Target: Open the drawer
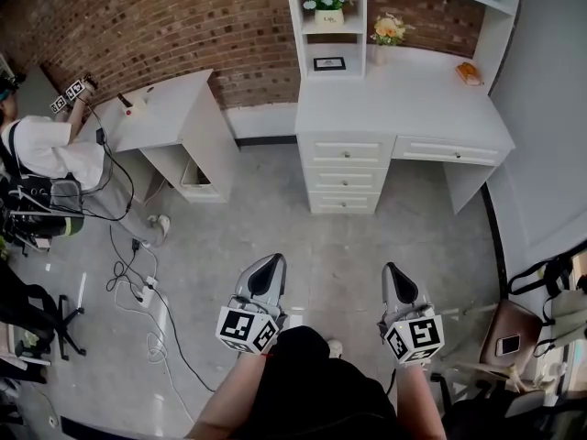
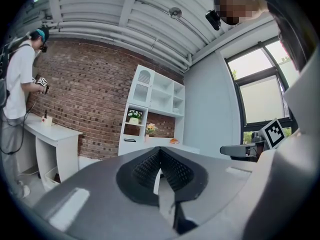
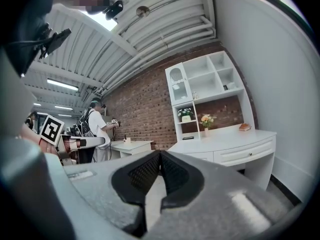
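Note:
A white desk (image 1: 404, 108) stands against the brick wall ahead, across a stretch of grey floor. Under its left half is a stack of three closed drawers (image 1: 344, 177), and a wide closed drawer (image 1: 447, 150) sits under its right half. My left gripper (image 1: 269, 269) and right gripper (image 1: 396, 278) are side by side low in the head view, pointing at the desk and well short of it. Both are shut with nothing between their fingers. The left gripper (image 2: 160, 151) looks at the desk (image 2: 170, 145) from afar. In the right gripper view, my right gripper (image 3: 160, 154) faces the wide drawer (image 3: 247, 151).
A white shelf unit (image 1: 330, 16) with flowers tops the desk. A second white table (image 1: 170, 108) stands at the left, with a person (image 1: 46, 149) working beside it. Cables and a power strip (image 1: 147, 291) lie on the left floor. A chair with a phone (image 1: 507, 344) is at the right.

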`<state>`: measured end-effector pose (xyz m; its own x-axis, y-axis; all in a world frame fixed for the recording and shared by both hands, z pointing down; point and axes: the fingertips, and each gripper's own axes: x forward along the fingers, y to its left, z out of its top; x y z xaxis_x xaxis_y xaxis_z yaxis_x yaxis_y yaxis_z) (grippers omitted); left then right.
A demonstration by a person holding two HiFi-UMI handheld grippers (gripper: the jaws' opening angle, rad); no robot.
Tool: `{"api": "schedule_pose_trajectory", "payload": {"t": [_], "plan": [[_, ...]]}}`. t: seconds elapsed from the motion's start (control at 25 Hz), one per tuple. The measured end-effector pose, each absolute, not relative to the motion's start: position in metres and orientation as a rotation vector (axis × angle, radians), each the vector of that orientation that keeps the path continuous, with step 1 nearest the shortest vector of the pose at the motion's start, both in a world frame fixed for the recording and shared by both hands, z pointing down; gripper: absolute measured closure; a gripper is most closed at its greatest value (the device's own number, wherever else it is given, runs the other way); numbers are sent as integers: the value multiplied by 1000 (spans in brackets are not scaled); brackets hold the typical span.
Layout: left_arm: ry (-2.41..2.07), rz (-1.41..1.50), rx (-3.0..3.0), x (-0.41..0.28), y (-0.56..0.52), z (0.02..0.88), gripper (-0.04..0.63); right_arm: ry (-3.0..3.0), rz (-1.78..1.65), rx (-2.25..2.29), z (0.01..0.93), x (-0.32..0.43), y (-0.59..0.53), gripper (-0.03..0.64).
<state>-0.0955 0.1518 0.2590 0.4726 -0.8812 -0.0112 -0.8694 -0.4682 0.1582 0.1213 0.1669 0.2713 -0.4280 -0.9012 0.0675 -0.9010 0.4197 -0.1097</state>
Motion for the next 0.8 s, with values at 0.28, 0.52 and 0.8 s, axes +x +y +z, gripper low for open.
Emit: {"api": "schedule_pose_trajectory", "payload": {"t": [0.28,0.52,0.8], "plan": [[-1557,-99,2572,-93,133,262,592,2691,-279,-1603,281,117,146,586],[-1534,-81,2570,-90,98,268,594,2687,-318,-1620,292,119,112,588],[-1489,-108,2598,-79,32,270,594,2715,-291,-1637,296,117,51,594]]}}
